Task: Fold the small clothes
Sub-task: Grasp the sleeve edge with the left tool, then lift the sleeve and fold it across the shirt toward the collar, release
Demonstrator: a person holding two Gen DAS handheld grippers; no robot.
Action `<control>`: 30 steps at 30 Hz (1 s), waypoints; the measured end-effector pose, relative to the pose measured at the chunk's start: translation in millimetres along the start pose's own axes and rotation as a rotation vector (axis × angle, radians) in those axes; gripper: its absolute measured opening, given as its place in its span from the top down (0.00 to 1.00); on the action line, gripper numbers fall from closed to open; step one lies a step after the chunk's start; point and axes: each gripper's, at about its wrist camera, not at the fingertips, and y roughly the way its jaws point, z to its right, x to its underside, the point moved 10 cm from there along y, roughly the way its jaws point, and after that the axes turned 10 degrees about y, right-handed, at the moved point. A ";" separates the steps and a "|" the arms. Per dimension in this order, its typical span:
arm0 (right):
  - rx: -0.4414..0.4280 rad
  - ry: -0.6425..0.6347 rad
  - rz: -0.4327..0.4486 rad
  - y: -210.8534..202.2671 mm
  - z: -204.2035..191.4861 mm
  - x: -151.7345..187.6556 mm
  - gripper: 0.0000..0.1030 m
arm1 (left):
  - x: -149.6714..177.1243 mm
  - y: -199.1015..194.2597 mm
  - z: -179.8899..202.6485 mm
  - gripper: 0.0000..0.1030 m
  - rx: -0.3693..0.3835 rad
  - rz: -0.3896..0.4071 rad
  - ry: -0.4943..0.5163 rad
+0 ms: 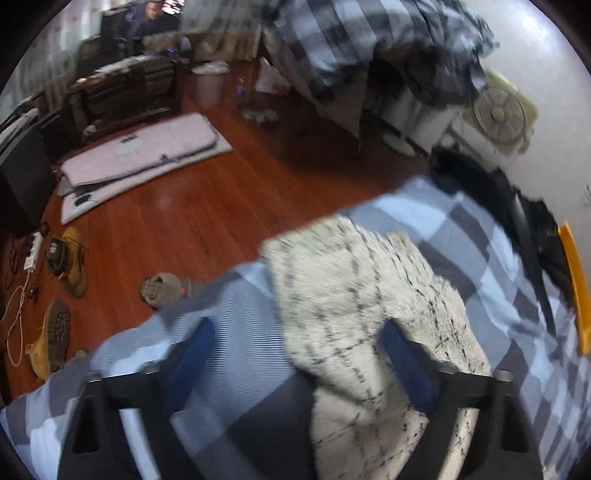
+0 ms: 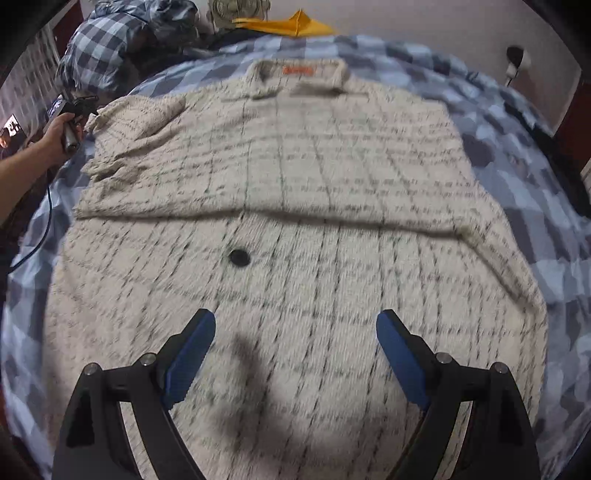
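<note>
The cream checked shirt [image 2: 280,206] is laid collar-away on the bed [image 2: 517,155], which is covered in a blue and grey checked cover. The upper part is doubled over the lower part, and a straight fold edge is formed across the middle. A black button [image 2: 239,257] is seen just below that edge; an orange label [image 2: 299,69] is seen at the collar.

The right tool [image 2: 295,354] is held low above the lower part of the shirt, fingers pointed toward the collar. Its jaws are spread wide and nothing is gripped between them.

The left tool [image 1: 295,354] is positioned at the shirt's sleeve [image 1: 362,295], which is draped between its blue pads [image 1: 192,354]. The jaws are spread wide. Contact between pads and cloth cannot be confirmed because of blur. In the right wrist view, the left hand [image 2: 61,129] is seen at the far left edge, closed around the tool's handle, forearm cut off by the frame.

Beyond the bed, a wooden floor [image 1: 207,192], boots [image 1: 68,258] and a folded mat [image 1: 147,147] are visible. A yellow cloth [image 2: 291,24] is seen at the head of the bed.
</note>
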 end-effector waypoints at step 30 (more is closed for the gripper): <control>-0.125 0.238 0.241 -78.2 35.7 -49.1 0.16 | 51.6 -375.3 107.5 0.90 0.232 0.520 0.334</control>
